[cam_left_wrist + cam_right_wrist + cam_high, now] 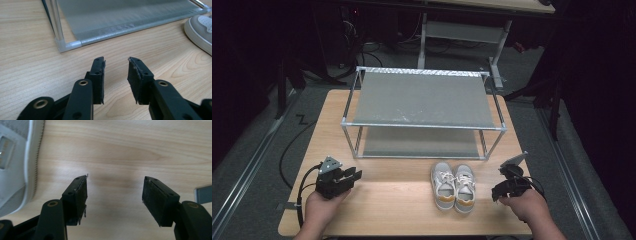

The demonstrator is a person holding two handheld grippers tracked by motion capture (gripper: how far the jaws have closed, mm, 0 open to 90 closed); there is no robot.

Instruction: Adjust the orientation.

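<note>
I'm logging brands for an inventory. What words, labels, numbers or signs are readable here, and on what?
None can be read. The pair of shoes shows no legible logo or lettering; any marks are too small and blurred. The shoe rack, wooden table and both grippers bear no visible text.

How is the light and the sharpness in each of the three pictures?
High view: bright table, surroundings nearly black. Left gripper view: wood sharp, shoe at the edge slightly soft. Right gripper view: a soft shadow on the wood between the open jaws, shoe blurred.
</note>
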